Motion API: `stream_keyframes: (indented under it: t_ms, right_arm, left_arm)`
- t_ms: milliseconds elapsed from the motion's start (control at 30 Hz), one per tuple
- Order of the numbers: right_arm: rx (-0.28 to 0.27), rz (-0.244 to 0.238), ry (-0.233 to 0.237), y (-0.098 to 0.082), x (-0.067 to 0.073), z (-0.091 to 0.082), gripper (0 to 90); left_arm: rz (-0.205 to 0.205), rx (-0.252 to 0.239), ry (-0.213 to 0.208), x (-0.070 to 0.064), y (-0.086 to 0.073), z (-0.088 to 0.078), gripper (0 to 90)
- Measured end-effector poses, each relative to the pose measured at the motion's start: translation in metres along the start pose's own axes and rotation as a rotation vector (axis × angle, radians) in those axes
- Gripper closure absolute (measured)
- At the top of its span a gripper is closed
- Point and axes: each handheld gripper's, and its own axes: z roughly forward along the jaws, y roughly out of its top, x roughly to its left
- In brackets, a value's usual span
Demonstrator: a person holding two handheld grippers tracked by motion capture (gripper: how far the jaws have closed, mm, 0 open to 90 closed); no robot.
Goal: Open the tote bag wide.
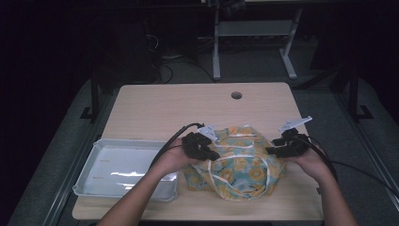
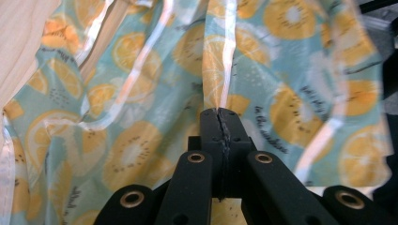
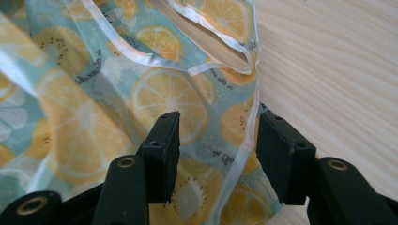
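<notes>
Black jaws of the left gripper (image 2: 220, 115) are clenched on a fold of the lemon-print bag (image 2: 141, 122). The right gripper (image 3: 218, 136) stands released, the bag's white-trimmed edge between its jaws. A white tray (image 1: 89, 162) lies just beyond the left hand.

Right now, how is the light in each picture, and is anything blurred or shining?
High view: room dark, table dimly lit, glare patch on the white tray. Left gripper view: cloth bright, its pale trim and upper right part smeared. Right gripper view: evenly lit, the trim shines, cloth at far left is soft.
</notes>
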Motion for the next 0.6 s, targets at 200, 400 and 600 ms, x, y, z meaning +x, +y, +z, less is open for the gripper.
stream_keyframes:
  t_ms: [200,400,600]
  right_arm:
    - [-0.006,0.003,0.001,0.000,0.000,-0.001,48.5]
    - [-0.001,0.007,0.004,-0.001,0.000,-0.001,48.3]
    - [0.003,0.005,0.004,-0.002,0.000,0.000,48.3]
  left_arm:
    - [0.017,-0.028,-0.043,-0.017,-0.004,-0.009,90.0]
    - [0.039,-0.026,-0.069,-0.034,-0.011,-0.012,90.0]
    - [0.048,-0.016,-0.091,-0.048,-0.019,-0.010,90.0]
